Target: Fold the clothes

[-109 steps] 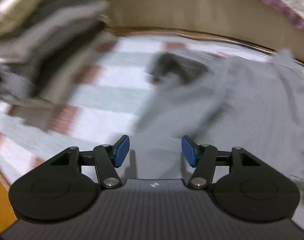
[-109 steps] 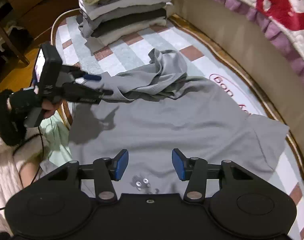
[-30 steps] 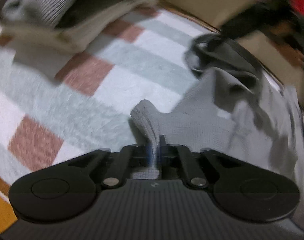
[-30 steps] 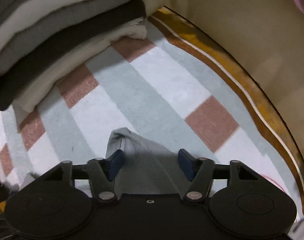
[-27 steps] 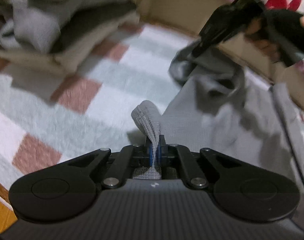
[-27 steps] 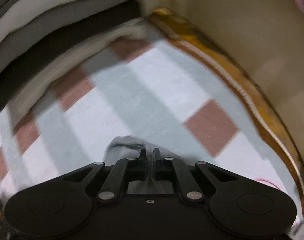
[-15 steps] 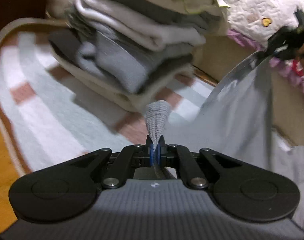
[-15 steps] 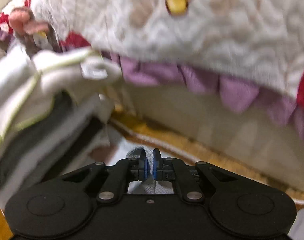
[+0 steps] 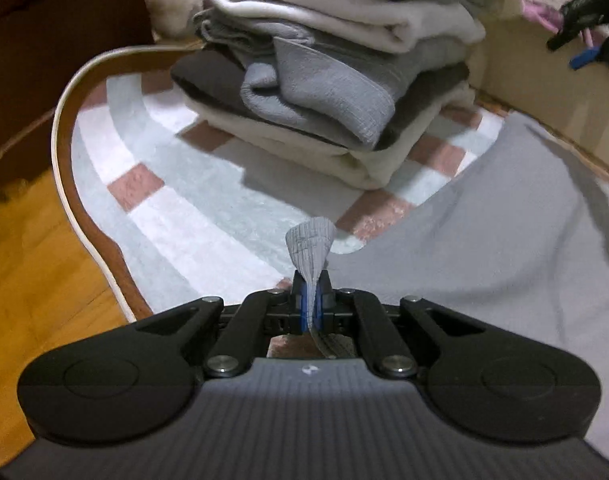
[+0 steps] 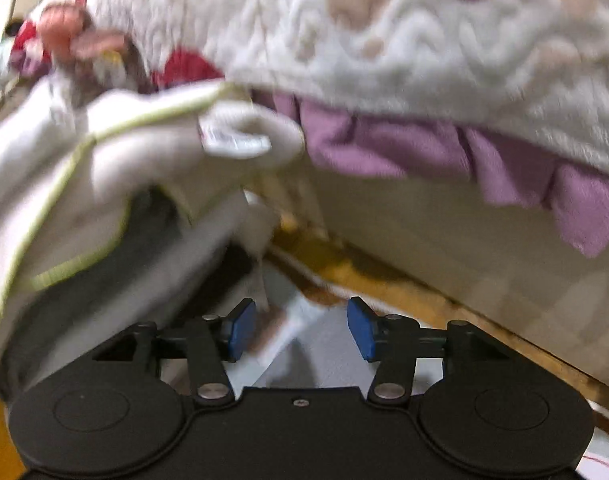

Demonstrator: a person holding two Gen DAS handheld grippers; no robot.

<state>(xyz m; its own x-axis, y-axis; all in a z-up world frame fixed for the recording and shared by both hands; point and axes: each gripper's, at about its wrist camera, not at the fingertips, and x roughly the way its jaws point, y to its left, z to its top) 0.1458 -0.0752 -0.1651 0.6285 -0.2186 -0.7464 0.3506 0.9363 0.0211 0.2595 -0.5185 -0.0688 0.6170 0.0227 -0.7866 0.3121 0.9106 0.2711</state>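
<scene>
Your left gripper (image 9: 311,300) has its fingers clamped on a ribbed edge of the grey garment (image 9: 504,232), which spreads over the rug (image 9: 192,200) at the lower right of the left wrist frame, likely so 1 corner stays anchored. Your right gripper (image 10: 300,330) is opening, nothing pinched between its blue pads (image 10: 360,334). The folded pile (image 9: 336,80) sits at upper centre, apart from the garment.

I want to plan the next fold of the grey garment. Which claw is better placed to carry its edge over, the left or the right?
Left, probably. The left claw is shut on a pinch of the grey garment, which lies spread beside it. The right claw is opening with nothing between its pads, and would have to grasp again.
</scene>
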